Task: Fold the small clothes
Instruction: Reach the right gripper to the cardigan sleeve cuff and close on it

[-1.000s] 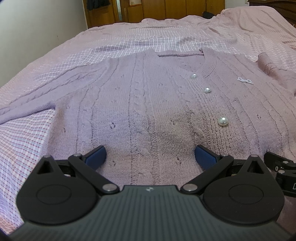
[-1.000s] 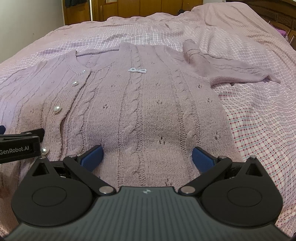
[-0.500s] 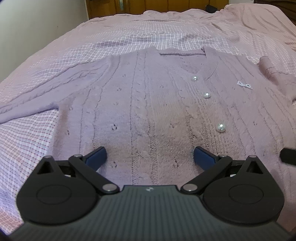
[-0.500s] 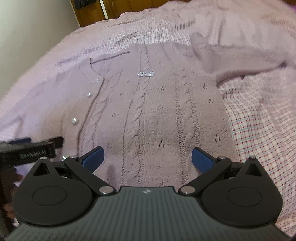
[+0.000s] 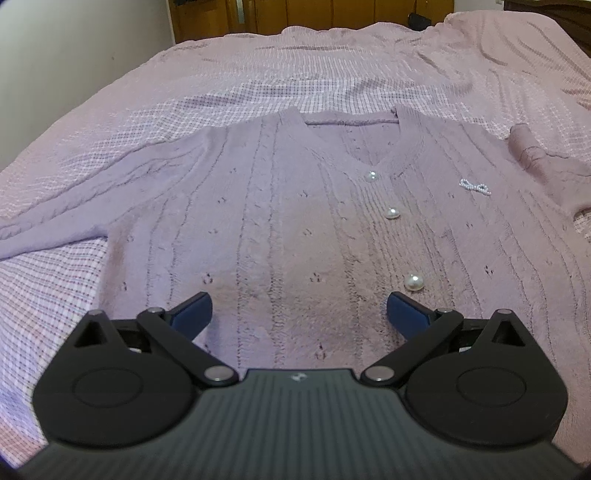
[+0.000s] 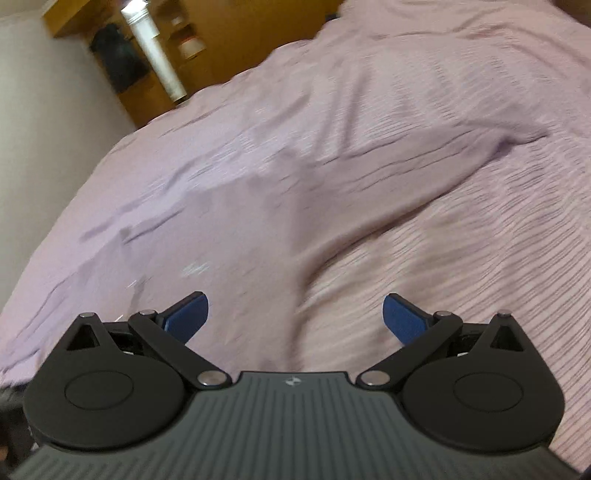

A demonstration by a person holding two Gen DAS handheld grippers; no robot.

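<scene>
A lilac cable-knit cardigan (image 5: 280,221) with pearl buttons (image 5: 413,282) and a small bead bow (image 5: 474,186) lies flat, front up, on the bed. Its left sleeve (image 5: 74,206) stretches out to the left; its right sleeve (image 5: 532,162) is bunched at the right. My left gripper (image 5: 298,314) is open and empty, low over the cardigan's lower front. My right gripper (image 6: 295,314) is open and empty. Its view is blurred and tilted, and shows the cardigan's right sleeve (image 6: 424,162) running up to the right.
The pink checked bedspread (image 5: 332,70) covers the whole bed, with wrinkles at the far right. A pale wall (image 5: 74,55) is at the left and wooden cupboards (image 5: 314,14) stand behind the bed.
My right gripper has swung fast to the right and tilted, from the cardigan's body towards its right sleeve. My left gripper has drawn slightly back and up. The right gripper has left the left view.
</scene>
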